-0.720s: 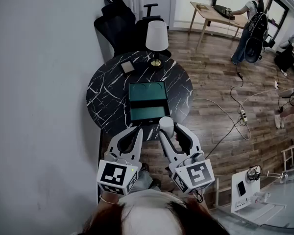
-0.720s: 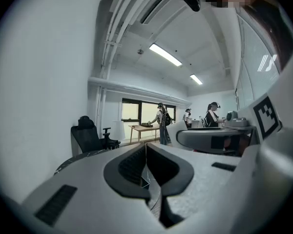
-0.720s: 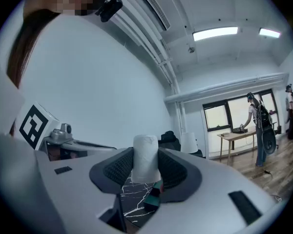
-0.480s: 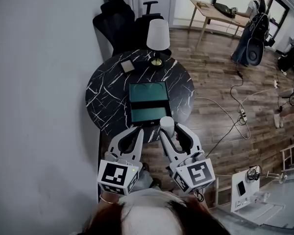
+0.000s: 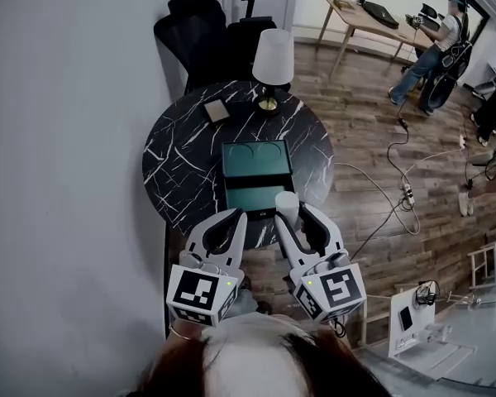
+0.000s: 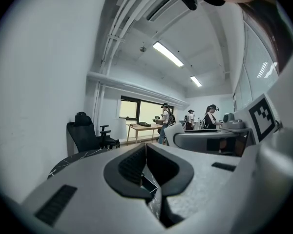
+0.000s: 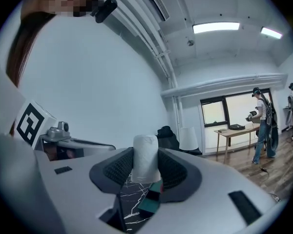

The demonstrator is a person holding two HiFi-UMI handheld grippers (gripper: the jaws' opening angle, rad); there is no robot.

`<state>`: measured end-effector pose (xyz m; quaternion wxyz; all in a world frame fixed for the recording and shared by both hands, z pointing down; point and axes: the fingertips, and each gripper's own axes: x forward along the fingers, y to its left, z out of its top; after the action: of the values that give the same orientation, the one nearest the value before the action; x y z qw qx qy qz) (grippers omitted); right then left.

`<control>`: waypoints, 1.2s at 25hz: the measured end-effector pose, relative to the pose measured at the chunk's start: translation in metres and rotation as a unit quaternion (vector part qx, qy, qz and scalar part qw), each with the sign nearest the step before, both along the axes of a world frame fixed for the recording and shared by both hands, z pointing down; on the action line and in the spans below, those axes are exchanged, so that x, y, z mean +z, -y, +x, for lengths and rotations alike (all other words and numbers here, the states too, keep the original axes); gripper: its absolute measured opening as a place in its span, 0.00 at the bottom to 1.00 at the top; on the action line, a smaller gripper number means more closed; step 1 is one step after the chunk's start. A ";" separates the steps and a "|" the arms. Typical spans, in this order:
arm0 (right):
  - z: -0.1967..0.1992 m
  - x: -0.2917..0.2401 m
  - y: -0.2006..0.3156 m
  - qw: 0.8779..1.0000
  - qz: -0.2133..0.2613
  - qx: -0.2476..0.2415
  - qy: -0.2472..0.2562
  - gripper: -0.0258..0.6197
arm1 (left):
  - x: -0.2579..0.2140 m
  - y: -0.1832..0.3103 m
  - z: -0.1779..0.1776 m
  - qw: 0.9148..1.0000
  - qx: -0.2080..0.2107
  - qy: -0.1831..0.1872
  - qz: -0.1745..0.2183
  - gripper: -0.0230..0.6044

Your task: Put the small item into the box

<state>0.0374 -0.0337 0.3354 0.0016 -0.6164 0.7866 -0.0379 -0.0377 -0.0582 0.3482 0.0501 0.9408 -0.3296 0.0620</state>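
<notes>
My right gripper (image 5: 292, 214) is shut on a small white roll (image 5: 286, 204), which stands upright between the pads (image 7: 145, 159) just above the near edge of the open green box (image 5: 255, 174). The box lies in the middle of a round black marble table (image 5: 182, 147), its lid folded back toward the lamp. My left gripper (image 5: 229, 222) hangs beside the right one over the table's near rim, jaws shut with nothing between them (image 6: 145, 167).
A white-shaded lamp (image 5: 273, 59) and a small square coaster (image 5: 216, 112) stand at the table's far side. Two black office chairs (image 5: 200, 23) are behind it by the wall. A cable with a power strip (image 5: 408, 193) lies on the wooden floor at right. A person (image 5: 436, 44) stands by a distant desk.
Both grippers have moved slightly forward and right; the white roll now sits over the box's near edge. The distant person has shifted toward the right.
</notes>
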 end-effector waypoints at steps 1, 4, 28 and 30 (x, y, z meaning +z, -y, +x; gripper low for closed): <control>-0.001 0.000 0.004 1.000 -0.001 0.002 -0.001 0.31 | 0.000 0.004 -0.001 1.000 0.001 -0.002 -0.001 0.05; -0.004 0.000 0.014 1.000 -0.006 0.009 -0.001 0.31 | 0.003 0.016 -0.006 1.000 0.004 -0.003 -0.003 0.05; 0.011 0.013 0.051 1.000 -0.027 0.011 -0.009 0.31 | 0.011 0.062 0.005 1.000 -0.007 -0.014 -0.014 0.05; 0.014 0.017 0.056 0.999 -0.030 0.007 -0.014 0.31 | 0.011 0.067 0.008 1.000 -0.010 -0.015 -0.014 0.05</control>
<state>0.0511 -0.0898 0.3524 -0.0282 -0.6222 0.7805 -0.0528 -0.0300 -0.1249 0.3595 0.0692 0.9373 -0.3377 0.0517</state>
